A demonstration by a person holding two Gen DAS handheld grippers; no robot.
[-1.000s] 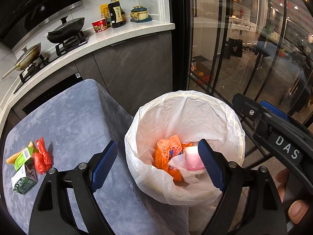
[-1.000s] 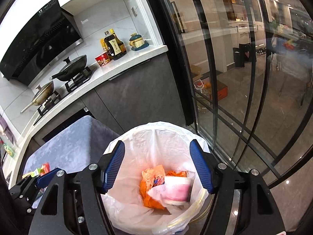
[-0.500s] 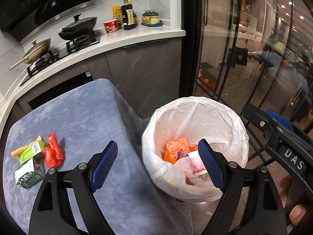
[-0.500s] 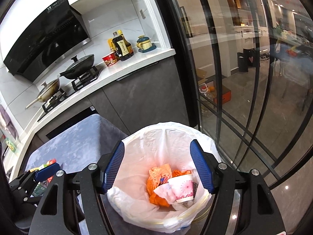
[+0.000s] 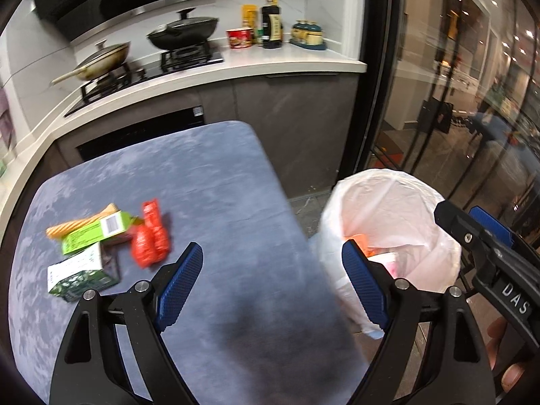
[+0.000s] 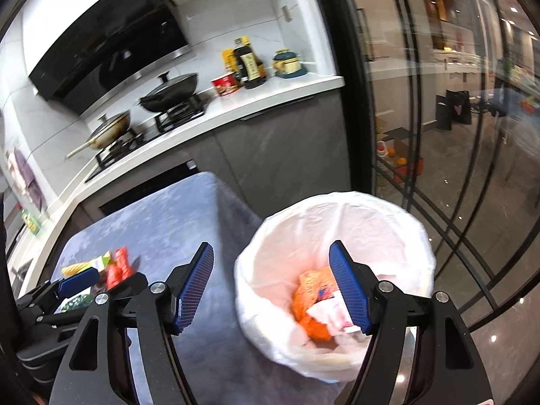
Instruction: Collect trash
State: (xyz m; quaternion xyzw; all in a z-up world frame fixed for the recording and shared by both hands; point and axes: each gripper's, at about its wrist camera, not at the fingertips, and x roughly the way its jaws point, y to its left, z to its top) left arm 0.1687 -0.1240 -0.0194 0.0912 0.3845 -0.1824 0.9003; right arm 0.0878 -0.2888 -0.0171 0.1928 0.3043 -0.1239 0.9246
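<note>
Judging by the contents, collection is partly done: the lined trash bin (image 6: pixel 334 290) already holds an orange wrapper (image 6: pixel 308 307) and a pink-printed paper cup (image 6: pixel 332 314). Left on the grey-blue table (image 5: pixel 216 182) is a cluster: red wrapper (image 5: pixel 150 238), green carton (image 5: pixel 96 231), a second green-and-white carton (image 5: pixel 81 271), and possibly a yellow-orange stick (image 5: pixel 79 224); motion blur limits certainty. Left gripper (image 5: pixel 271 285) is released and empty, cluster at 10 o'clock. Right gripper (image 6: pixel 271 290) likewise released, bin at 2 o'clock

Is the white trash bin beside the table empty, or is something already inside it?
Not empty. The trash bin holds an orange wrapper and a pink-patterned paper cup at the bottom of its white liner.
</note>
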